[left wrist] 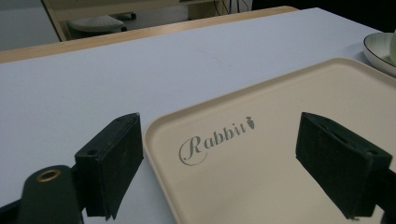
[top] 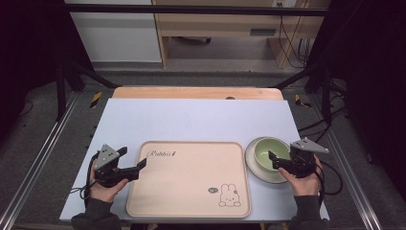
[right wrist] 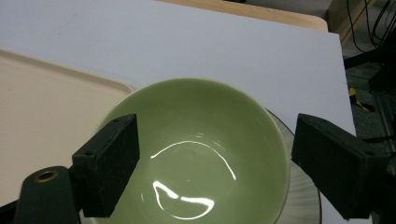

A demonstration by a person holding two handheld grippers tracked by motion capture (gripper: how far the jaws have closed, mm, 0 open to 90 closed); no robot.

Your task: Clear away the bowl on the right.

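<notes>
High view has the green bowl (top: 269, 152) sitting on its plate (top: 253, 167), right of the tray (top: 189, 179). Right tongs (top: 273, 160) gape over it, left tongs (top: 136, 165) gape at the tray's corner. Glazed, slippery, breakable, I'd judge: pinch the rim.

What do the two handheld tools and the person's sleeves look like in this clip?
Both tools, left and right, are black, each with two blocky black jaws and a grey three-cornered plate on top. A brass-coloured ring sits near the jaw base in both gripper views. Black cables trail from each. The person wears dark sleeves.
</notes>
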